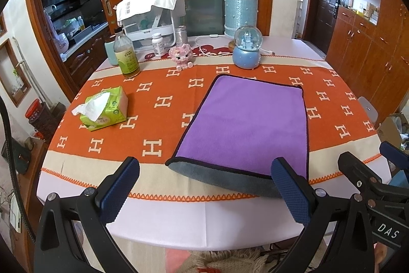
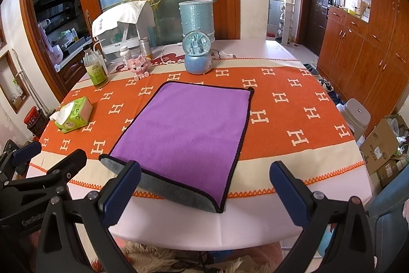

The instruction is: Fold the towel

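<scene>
A purple towel (image 1: 245, 119) with a black hem and a grey underside lies on the orange H-patterned table runner (image 1: 158, 104). It is folded over itself, and the grey layer sticks out along its near edge. It also shows in the right wrist view (image 2: 184, 132). My left gripper (image 1: 204, 186) is open and empty, just in front of the towel's near edge. My right gripper (image 2: 204, 186) is open and empty, also over the near edge. The right gripper shows at the right of the left wrist view (image 1: 368, 165).
A green tissue pack (image 1: 107, 109) lies left of the towel. At the back stand a bottle (image 1: 126, 55), a pink toy (image 1: 182, 55), a snow globe (image 1: 246, 50), a blue cylinder (image 1: 240, 15) and a covered rack (image 1: 153, 17). A grey stool (image 2: 356, 115) and cardboard boxes (image 2: 383, 145) stand right of the table.
</scene>
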### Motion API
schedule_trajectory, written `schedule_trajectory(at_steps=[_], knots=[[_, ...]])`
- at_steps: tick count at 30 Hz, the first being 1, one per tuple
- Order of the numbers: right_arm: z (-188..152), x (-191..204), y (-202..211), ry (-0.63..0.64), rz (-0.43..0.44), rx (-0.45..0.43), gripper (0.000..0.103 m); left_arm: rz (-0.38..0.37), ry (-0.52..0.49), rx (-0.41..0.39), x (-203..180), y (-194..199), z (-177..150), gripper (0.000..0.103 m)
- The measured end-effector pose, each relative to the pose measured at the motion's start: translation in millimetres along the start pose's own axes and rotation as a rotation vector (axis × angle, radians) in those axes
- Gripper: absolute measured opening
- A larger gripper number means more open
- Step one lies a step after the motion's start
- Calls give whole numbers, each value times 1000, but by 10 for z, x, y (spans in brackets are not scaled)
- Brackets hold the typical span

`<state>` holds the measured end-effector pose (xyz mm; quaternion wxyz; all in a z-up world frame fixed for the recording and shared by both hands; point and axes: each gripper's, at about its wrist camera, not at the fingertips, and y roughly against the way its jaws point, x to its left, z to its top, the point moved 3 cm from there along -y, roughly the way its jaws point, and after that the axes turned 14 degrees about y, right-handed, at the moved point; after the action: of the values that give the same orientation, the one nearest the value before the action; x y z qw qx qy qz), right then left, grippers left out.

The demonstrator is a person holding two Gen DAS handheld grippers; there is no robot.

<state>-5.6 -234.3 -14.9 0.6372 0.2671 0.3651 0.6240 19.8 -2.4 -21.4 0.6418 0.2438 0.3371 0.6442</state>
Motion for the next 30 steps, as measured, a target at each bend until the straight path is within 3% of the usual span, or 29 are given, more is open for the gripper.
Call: schedule_trajectory(at_steps=[11, 17, 22, 28, 30], knots=[[175, -113, 54, 25, -63, -37, 101, -45, -60, -50, -48, 29, 197, 102], [218, -140, 51, 42, -84, -46, 101, -87, -93, -6, -46, -92, 248, 102], [196, -152, -29, 50, -59, -47, 101, -165, -126, 49, -49, -277, 231, 102], [55, -212, -253, 50, -29, -33, 101, -207, -212, 70, -23, -547, 123, 102], [-12, -209, -342, 63, -29, -26, 99, -258, -231, 111, 10, -680, 58, 98]])
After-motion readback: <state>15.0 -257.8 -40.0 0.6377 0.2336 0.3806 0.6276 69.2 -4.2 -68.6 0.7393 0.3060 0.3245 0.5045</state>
